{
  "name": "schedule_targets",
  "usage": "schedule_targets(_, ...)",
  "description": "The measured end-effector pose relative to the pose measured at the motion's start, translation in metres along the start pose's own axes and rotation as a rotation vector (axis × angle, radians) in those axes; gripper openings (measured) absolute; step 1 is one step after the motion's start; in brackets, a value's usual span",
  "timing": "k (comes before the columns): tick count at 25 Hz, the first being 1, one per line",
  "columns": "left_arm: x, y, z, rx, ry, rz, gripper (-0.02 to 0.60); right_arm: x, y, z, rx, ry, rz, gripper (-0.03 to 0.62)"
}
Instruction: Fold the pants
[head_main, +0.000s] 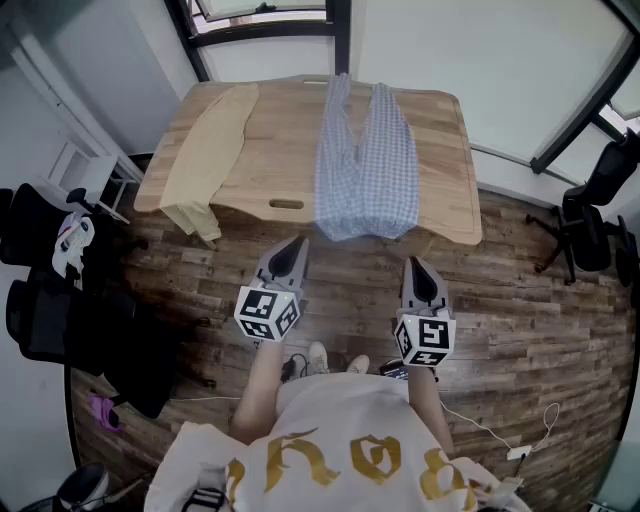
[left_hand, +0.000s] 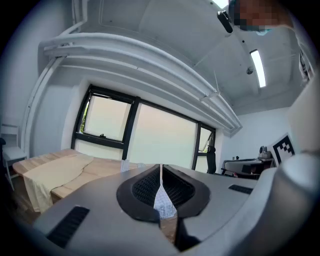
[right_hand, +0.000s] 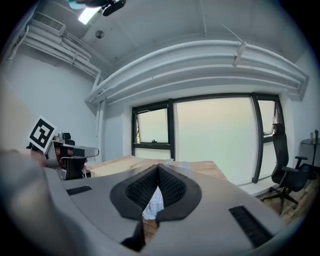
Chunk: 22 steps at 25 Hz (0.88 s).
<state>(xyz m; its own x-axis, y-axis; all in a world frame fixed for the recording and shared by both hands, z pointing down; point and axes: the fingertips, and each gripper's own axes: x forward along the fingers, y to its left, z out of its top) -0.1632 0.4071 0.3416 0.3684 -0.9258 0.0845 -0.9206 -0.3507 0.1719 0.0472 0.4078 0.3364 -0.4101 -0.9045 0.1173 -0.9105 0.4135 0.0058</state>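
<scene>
Blue-and-white checked pants (head_main: 365, 160) lie flat on the wooden table (head_main: 275, 150), legs toward the window and waist end draped over the near edge. My left gripper (head_main: 291, 246) hovers shut over the floor just short of the table's near edge, holding nothing. My right gripper (head_main: 416, 266) is shut and empty too, a little nearer me, below the pants' right corner. In the left gripper view the left gripper (left_hand: 160, 172) has its jaws together, and the pants (left_hand: 164, 202) show beyond them. In the right gripper view the right gripper (right_hand: 158, 172) is the same, the pants (right_hand: 154, 202) lying ahead.
A beige garment (head_main: 205, 150) lies on the table's left part and hangs over the near corner. Black office chairs stand at the left (head_main: 45, 310) and the right (head_main: 600, 205). Cables (head_main: 500, 440) trail on the wooden floor near my feet. Windows lie beyond the table.
</scene>
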Motion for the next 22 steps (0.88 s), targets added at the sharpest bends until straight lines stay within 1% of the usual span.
schedule_targets(11, 0.006, -0.001, -0.003, 0.016, 0.021, 0.008, 0.044, -0.002, -0.006, -0.003, -0.001, 0.006, -0.011, 0.021)
schedule_targets(16, 0.005, -0.002, -0.004, 0.012, 0.027, 0.021, 0.044, -0.003, -0.010, -0.003, 0.036, -0.007, -0.002, 0.021)
schedule_targets(22, 0.004, -0.009, -0.002, 0.030, 0.035, 0.048, 0.044, -0.007, -0.019, -0.005, 0.047, -0.002, 0.014, 0.021)
